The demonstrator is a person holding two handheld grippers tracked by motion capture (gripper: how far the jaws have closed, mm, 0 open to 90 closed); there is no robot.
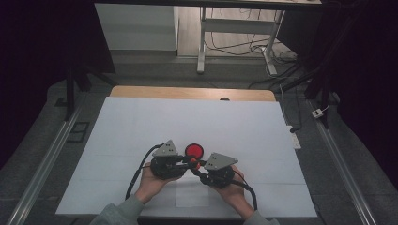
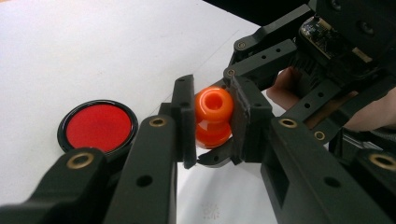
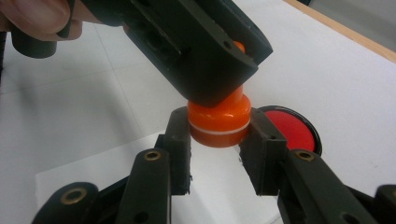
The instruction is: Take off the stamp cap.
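Here both claws meet over the near middle of the white desk (image 1: 141,122), and between them is a small orange plastic piece (image 2: 214,116), waisted like a bobbin, with a rounded upper bulb that has a hole in its top and a wider lower part ringed by a thin white line. The left claw (image 2: 212,122) is clenched on the upper bulb, its pads pressing either side. The right claw (image 3: 219,133) is clamped on the lower part, one pad on each flank just at the white line, as the right gripper view shows. So the piece hangs above the desk, gripped by both claws at once, each on its own half.

To judge by its glossy skin, the piece is hard, light and rather slippery; it should neither give under the pads nor mind a firm squeeze, but its rounded shoulders could let it squirt out of a shallow hold. The white line looks like a seam, so it may be two parts that twist or pull apart. If so, the best hold is the one now in place: one claw on the bulb above the waist, the other low on the straight-sided base.

Just beyond the claws, a flat round black dish with a red inside (image 1: 194,150) lies on the desk. Nothing is in it, and it lies apart from the orange piece.
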